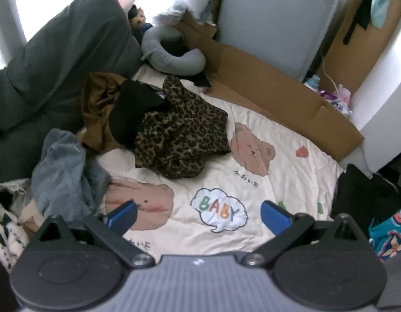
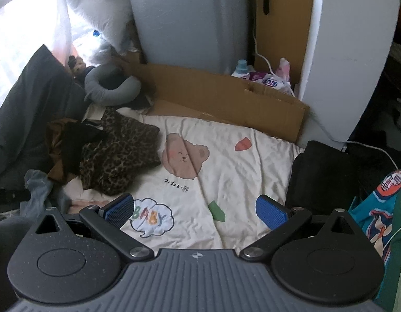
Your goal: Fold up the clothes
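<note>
A crumpled leopard-print garment (image 1: 182,140) (image 2: 119,153) lies on the cream bear-print sheet (image 1: 278,182) (image 2: 239,171), with a black garment (image 1: 138,109) (image 2: 78,140) and a brown one (image 1: 99,109) heaped on its left. Blue denim (image 1: 65,174) (image 2: 36,184) is bunched at the near left. A black folded item (image 1: 364,195) (image 2: 327,174) rests at the sheet's right edge. My left gripper (image 1: 199,214) hovers open over the "BABY" print, holding nothing. My right gripper (image 2: 195,209) is open too, above the sheet, its blue pads (image 2: 270,212) bare.
Flattened cardboard (image 1: 265,85) (image 2: 218,93) lines the far edge before a grey appliance (image 1: 273,20) (image 2: 187,18). A grey neck pillow (image 1: 171,54) (image 2: 109,85) and dark cushion (image 1: 62,52) sit far left. Teal patterned fabric (image 1: 390,234) (image 2: 377,208) lies near right. A white wall corner (image 2: 348,52) stands right.
</note>
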